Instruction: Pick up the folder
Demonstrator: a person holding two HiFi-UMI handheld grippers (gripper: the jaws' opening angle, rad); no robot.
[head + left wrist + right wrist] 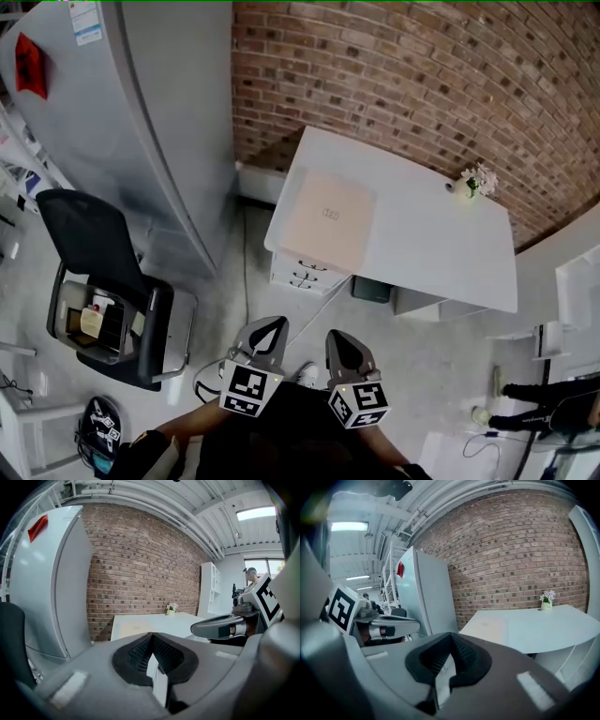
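Observation:
A pale pink folder [328, 217] lies flat on the left part of a white desk [441, 248] that stands against a brick wall. It also shows as a pale sheet, the folder [136, 628] in the left gripper view and the folder [487, 625] in the right gripper view. My left gripper [272, 330] and right gripper [339, 343] are held side by side over the floor, well short of the desk. Both are shut with nothing between the jaws. Each points toward the desk.
A black office chair [103, 281] stands at the left beside a tall grey cabinet [141, 122]. A small flower pot [472, 183] sits at the desk's far edge. White drawers [305, 274] sit under the desk. A person [548, 403] stands at the right edge.

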